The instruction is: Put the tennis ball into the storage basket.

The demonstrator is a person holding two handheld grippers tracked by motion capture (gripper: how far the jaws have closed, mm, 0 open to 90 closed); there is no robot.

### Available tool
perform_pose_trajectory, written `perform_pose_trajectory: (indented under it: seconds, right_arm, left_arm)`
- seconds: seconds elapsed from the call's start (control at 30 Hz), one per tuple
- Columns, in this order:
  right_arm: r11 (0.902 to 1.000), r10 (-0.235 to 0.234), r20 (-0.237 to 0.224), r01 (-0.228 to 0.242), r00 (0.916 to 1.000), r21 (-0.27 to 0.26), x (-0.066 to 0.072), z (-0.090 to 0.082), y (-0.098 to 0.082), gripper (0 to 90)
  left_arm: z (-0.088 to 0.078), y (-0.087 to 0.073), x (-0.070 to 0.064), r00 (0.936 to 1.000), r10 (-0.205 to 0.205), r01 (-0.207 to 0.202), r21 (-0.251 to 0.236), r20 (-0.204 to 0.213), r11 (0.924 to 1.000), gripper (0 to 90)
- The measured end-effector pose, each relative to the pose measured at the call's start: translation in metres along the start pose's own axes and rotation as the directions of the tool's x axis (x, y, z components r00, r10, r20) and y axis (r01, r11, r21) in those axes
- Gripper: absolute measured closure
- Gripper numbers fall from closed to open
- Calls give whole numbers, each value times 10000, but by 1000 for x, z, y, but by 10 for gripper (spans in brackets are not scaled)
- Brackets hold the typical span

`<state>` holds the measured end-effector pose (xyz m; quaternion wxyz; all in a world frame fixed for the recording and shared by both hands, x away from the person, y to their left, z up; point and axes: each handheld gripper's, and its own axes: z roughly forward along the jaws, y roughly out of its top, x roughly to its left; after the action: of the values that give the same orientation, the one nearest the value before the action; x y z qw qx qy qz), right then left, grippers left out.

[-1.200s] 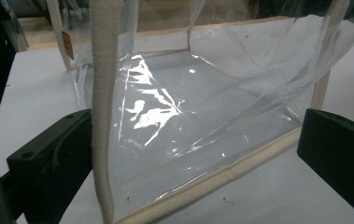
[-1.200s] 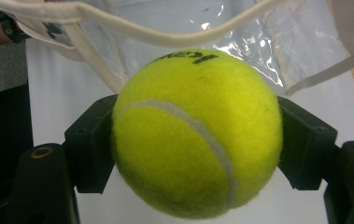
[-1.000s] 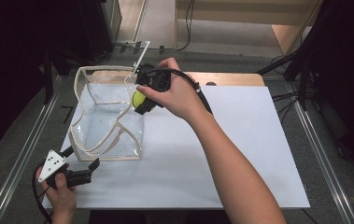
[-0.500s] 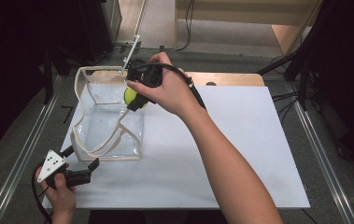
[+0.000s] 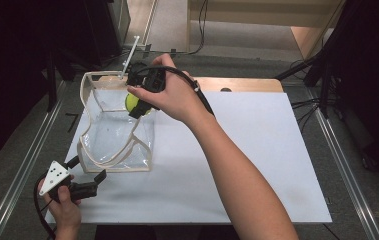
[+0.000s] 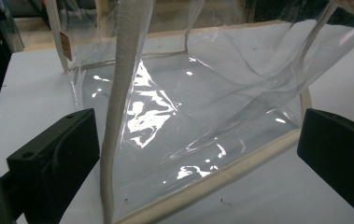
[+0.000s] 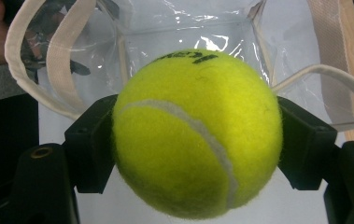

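Observation:
A clear plastic bag with cream trim and straps stands open on the white mat. My right gripper hovers over the bag's far right rim, shut on a yellow tennis ball. In the right gripper view the ball is pinched between both black pads, with the bag's open mouth below it. My left gripper rests at the bag's near left corner, open and holding nothing. In the left gripper view its jaws stand wide apart on either side of the bag's near wall and a hanging strap.
The white mat covers the table, with a wooden board at its far edge. Metal rails run along the table's left side. A thin white rod leans behind the bag. Cables lie on the floor beyond.
My right gripper has carried the tennis ball left and slightly up, from the bag's right side to over its open top. The left gripper has stayed put.

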<state>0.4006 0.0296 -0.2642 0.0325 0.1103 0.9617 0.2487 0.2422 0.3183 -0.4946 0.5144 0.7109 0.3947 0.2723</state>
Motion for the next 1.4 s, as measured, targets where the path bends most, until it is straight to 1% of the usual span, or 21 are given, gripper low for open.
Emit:
perform_pose_trajectory:
  seconds: [0.4, 0.73, 0.8, 0.83, 0.87, 0.93, 0.97, 1.0, 1.03, 1.07, 1.2, 1.23, 1.27, 1.37, 1.4]
  right_arm:
    - [9998, -194, -109, 195, 9998, 41, 3, 7, 14, 228]
    - [9995, -292, -192, 295, 9994, 139, 5, 13, 21, 228]
    - [9995, -312, -218, 314, 9993, 95, 5, 16, 23, 227]
    - [9994, -303, -221, 307, 9993, 183, 5, 16, 23, 228]
    - [9993, -349, -250, 352, 9991, 133, 5, 18, 24, 227]
    - [9993, -308, -269, 314, 9992, 201, 6, 19, 26, 228]
    - [9990, -402, -275, 407, 9988, 188, 6, 21, 27, 228]
    - [9991, -360, -258, 366, 9990, 208, 7, 21, 27, 227]
    - [9988, -461, -303, 467, 9985, 169, 6, 23, 28, 227]
    - [9990, -396, -287, 402, 9988, 216, 7, 24, 29, 227]
    - [9985, -456, -295, 464, 9985, 298, 7, 29, 32, 227]
    - [9987, -366, -286, 376, 9989, 344, 7, 30, 33, 227]
    - [9982, -514, -334, 523, 9981, 294, 6, 31, 33, 227]
    - [9982, -399, -304, 412, 9987, 431, 7, 35, 35, 227]
    - [9980, -454, -333, 468, 9984, 422, 7, 36, 35, 227]
  left_arm:
    - [0, 0, 0, 10000, -31, 31, -41, 12, 10000, 0]
    - [-1, 0, 1, 10000, -55, 55, -45, 43, 10000, 0]
    - [-1, 0, 1, 10000, -46, 46, -50, 40, 10000, 0]
    - [-1, 0, 1, 10000, -46, 47, -53, 43, 10000, 0]
    - [-1, 0, 1, 10000, -68, 69, -82, 47, 9999, 0]
    - [-1, 0, 1, 9999, -75, 76, -66, 67, 9999, 0]
    - [-1, 0, 1, 10000, -63, 63, -65, 57, 10000, 0]
    - [-1, 0, 1, 10000, -66, 66, -68, 57, 10000, 0]
    - [-1, 0, 1, 10000, -57, 58, -65, 61, 10000, 0]
    - [-1, 0, 1, 10000, -60, 60, -65, 60, 10000, 0]
    - [-1, 0, 1, 9999, -84, 84, -64, 63, 9999, 0]
    - [-1, 0, 1, 9999, -80, 80, -71, 67, 9999, 0]
    - [-1, 0, 1, 9999, -85, 86, -85, 64, 9999, 0]
    - [-1, 0, 1, 9999, -91, 92, -116, 74, 9999, 0]
    - [-1, 0, 1, 9999, -94, 95, -118, 78, 9999, 0]
